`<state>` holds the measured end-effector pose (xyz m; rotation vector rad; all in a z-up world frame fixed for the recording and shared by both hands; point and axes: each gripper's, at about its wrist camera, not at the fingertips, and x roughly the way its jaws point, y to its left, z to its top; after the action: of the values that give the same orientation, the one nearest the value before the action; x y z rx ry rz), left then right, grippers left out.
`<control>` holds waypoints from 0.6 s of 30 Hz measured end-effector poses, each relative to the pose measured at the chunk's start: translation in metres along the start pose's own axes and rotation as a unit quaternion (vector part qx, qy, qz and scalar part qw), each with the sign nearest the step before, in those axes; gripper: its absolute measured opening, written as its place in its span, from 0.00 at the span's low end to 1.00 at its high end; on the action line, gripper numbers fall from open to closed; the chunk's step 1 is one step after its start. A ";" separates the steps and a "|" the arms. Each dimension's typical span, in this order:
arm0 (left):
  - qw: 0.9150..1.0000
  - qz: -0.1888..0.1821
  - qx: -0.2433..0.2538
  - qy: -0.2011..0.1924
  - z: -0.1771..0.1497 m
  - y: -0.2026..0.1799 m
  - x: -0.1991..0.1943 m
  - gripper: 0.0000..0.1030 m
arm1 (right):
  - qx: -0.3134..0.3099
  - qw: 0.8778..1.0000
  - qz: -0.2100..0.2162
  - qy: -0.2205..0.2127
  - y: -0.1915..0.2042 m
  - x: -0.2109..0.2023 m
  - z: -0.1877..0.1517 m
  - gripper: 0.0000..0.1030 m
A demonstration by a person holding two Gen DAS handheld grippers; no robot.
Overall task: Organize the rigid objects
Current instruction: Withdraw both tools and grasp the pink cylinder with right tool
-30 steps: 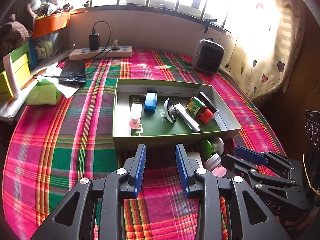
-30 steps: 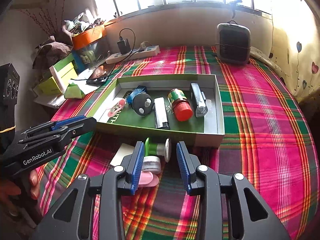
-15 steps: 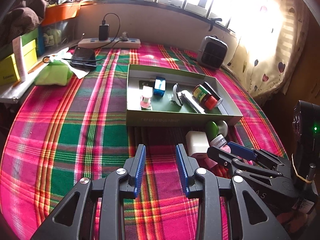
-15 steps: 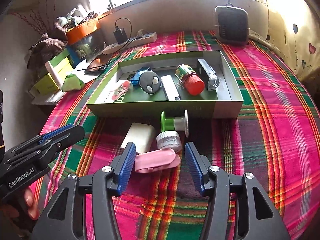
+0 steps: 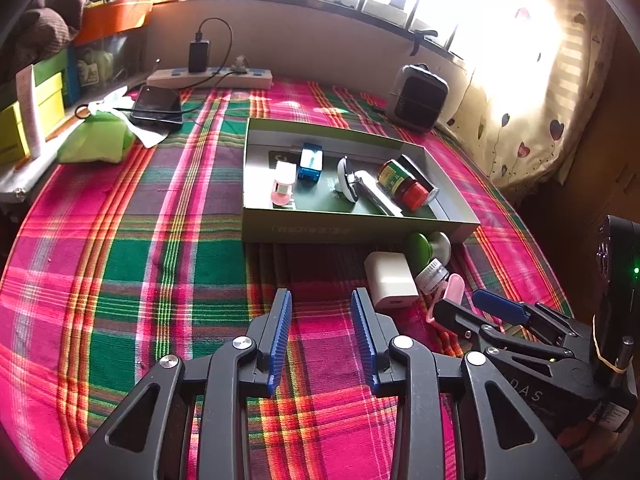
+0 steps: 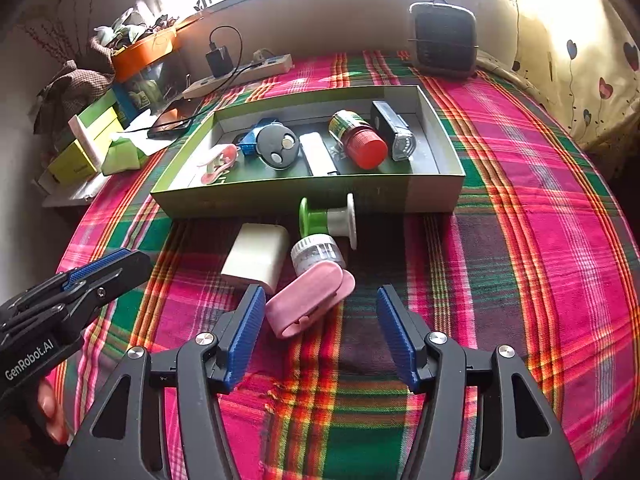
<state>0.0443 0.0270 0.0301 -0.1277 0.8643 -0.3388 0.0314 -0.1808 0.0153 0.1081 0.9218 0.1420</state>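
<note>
- Between my right gripper (image 6: 320, 332) fingers, just ahead of the tips, lies the pink clip (image 6: 310, 300); it sits toward the left pad, nearly touching it, with a clear gap to the right pad.
- Its long axis runs diagonally, from lower left near the left pad up to the right, so it lies skewed across the jaw line instead of square to it; I judge a small wrist turn would help before closing.
- My right jaws are opening, wide now, and the pads do not press on the clip.
- My left gripper (image 5: 322, 336) hangs over bare plaid cloth (image 5: 132, 264) with a narrow gap and nothing between the pads; it is farther from the clip, so the right hand is the one placed for this pick.
- Just beyond the clip sit a small clear jar (image 6: 318, 252), a white charger block (image 6: 258, 256) and a green-and-white spool (image 6: 328, 218), all crowded close in front of the green tray (image 6: 280, 196).
- That clip looks like smooth, rounded pink plastic, flat on the cloth, folded over itself with an open loop at its near end.
- Several items already lie in the tray, among them a red-capped bottle (image 6: 358, 140).
</note>
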 end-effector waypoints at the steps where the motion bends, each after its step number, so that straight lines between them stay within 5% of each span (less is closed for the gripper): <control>1: 1.000 -0.002 0.000 0.001 0.000 0.000 0.001 0.29 | 0.002 1.000 -0.004 0.001 -0.001 -0.001 -0.001 0.57; 18: 1.000 -0.021 0.014 0.017 -0.001 -0.013 0.011 0.30 | 0.013 0.999 -0.034 0.006 -0.012 0.004 -0.002 0.57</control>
<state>0.0468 0.0107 0.0252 -0.1146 0.8912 -0.3929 0.0329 -0.1923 0.0091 0.0995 0.9375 0.0677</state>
